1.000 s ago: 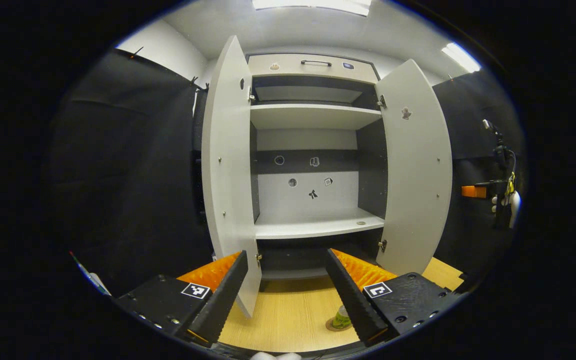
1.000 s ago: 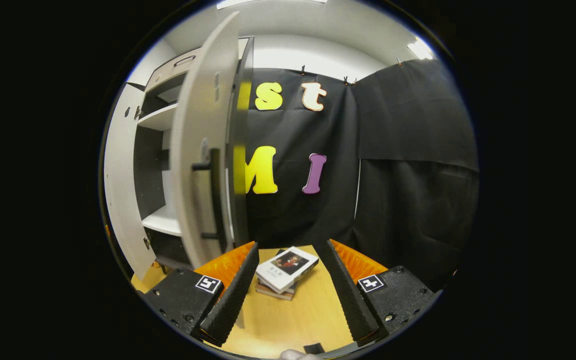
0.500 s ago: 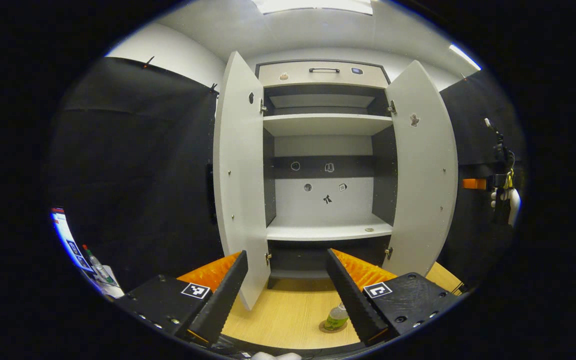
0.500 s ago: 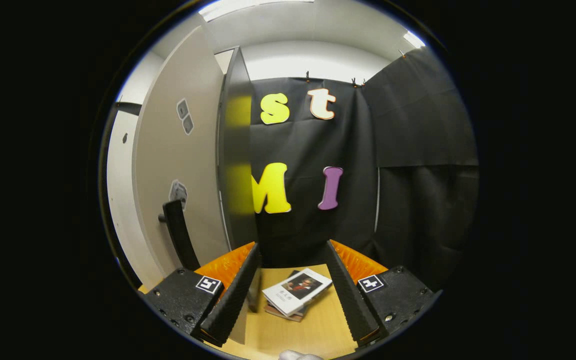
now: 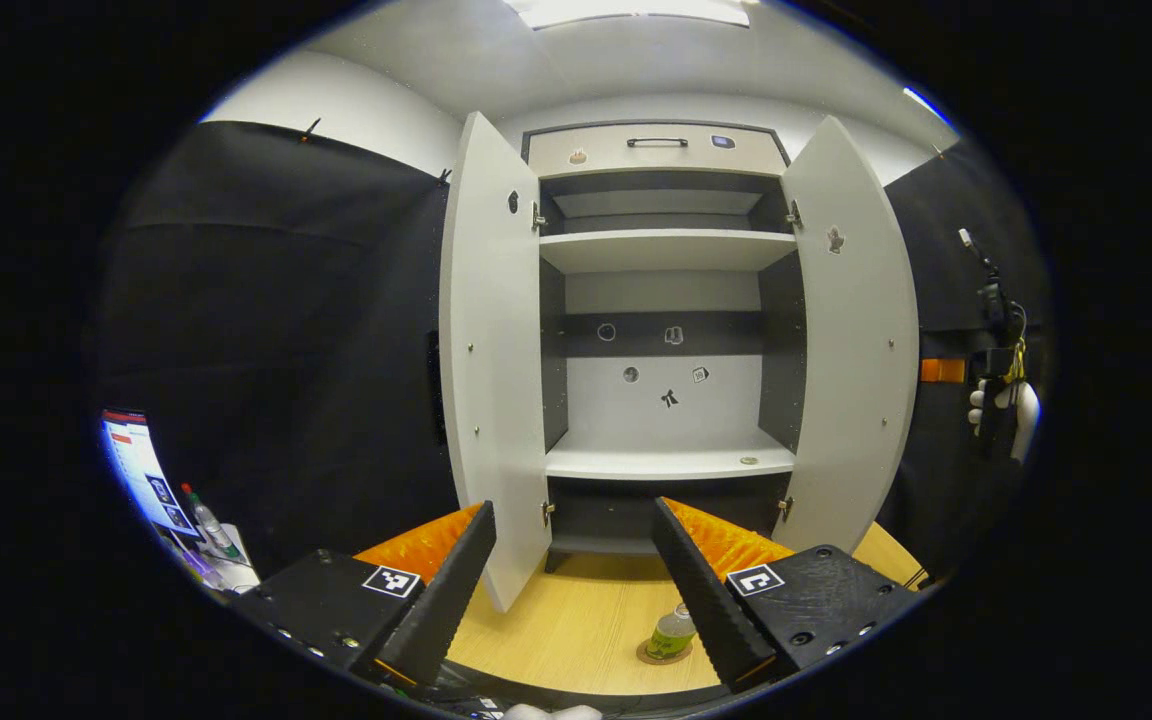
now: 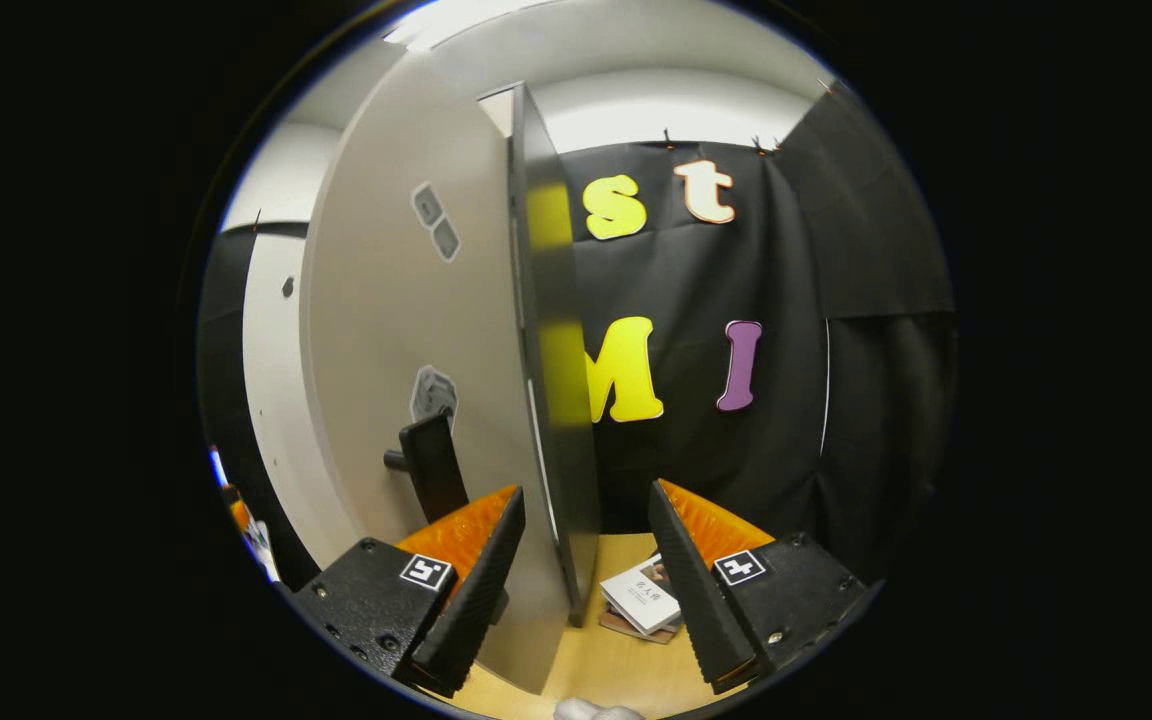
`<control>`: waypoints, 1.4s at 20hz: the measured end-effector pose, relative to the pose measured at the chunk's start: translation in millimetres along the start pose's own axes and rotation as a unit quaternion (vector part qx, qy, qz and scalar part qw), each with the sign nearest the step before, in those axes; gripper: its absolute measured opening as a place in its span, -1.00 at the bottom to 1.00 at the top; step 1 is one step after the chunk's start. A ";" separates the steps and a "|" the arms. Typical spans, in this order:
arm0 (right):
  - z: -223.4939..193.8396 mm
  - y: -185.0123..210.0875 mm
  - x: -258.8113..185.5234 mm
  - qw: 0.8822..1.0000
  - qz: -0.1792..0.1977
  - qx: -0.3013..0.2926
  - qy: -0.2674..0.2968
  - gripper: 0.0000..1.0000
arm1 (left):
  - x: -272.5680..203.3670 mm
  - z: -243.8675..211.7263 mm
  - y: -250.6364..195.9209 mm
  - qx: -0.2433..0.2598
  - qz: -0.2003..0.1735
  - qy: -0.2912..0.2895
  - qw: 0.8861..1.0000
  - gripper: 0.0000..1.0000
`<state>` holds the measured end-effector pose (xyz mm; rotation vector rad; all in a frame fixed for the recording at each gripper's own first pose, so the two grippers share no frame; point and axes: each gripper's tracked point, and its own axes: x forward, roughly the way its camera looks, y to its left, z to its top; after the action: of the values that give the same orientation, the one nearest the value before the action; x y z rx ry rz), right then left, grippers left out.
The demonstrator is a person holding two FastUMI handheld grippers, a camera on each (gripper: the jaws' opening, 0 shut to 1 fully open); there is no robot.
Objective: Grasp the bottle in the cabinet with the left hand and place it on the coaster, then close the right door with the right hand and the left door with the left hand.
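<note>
Left gripper view faces the cabinet [image 5: 666, 330] squarely; right gripper view — probably — hugs its right door [image 6: 416, 380].

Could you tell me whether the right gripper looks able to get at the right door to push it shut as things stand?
Probably yes: the right gripper is open with the right door edge standing between its fingers, nothing in between.

Cabinet [image 5: 666, 400]: pale grey-white doors & shelves w/ dark charcoal inner side walls, a dark band across its back panel, black handle on its top drawer [image 5: 656, 150]. Below cabinet, table [image 5: 576, 630] is light wood-grain; on it a bottle [image 5: 673, 632] w/ green label on a brown coaster [image 5: 658, 656]. In right gripper view, right door [image 6: 416, 380] is light grey w/ black handle [image 6: 431, 465], and a white-covered book [image 6: 641, 598] lies on a brown one beside cabinet.
</note>
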<state>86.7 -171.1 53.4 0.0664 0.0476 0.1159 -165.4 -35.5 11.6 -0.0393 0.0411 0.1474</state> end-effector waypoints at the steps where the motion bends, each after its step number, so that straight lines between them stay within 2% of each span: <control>1: 0.0 4.7 1.5 1.000 0.000 -0.002 0.001 0.55 | 0.4 0.9 1.5 -0.003 0.001 -0.001 1.000 0.91; 11: -13.4 99.4 25.3 0.998 0.062 -0.023 0.016 0.55 | 7.7 -1.5 24.1 -0.001 0.010 0.003 1.000 0.91; 16: -33.1 162.3 31.7 0.990 0.133 -0.021 0.037 0.56 | 5.2 -2.9 45.7 0.000 0.020 0.006 1.000 0.86; 17: -32.6 169.9 31.5 0.989 0.138 -0.025 0.035 0.60 | 5.8 -3.7 51.2 -0.001 0.023 0.007 1.000 0.91; 23: -30.6 179.7 27.7 0.990 0.130 -0.055 0.016 0.60 | 17.8 -0.5 77.0 -0.002 0.034 0.004 0.999 0.91; 28: -30.3 173.4 14.5 0.992 0.108 -0.060 0.017 0.60 | 37.9 3.4 92.6 0.003 0.023 -0.002 1.000 0.91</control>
<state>79.8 4.4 34.6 -0.0505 0.0668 0.3361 -141.5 61.8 10.1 -0.0329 0.0376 0.1938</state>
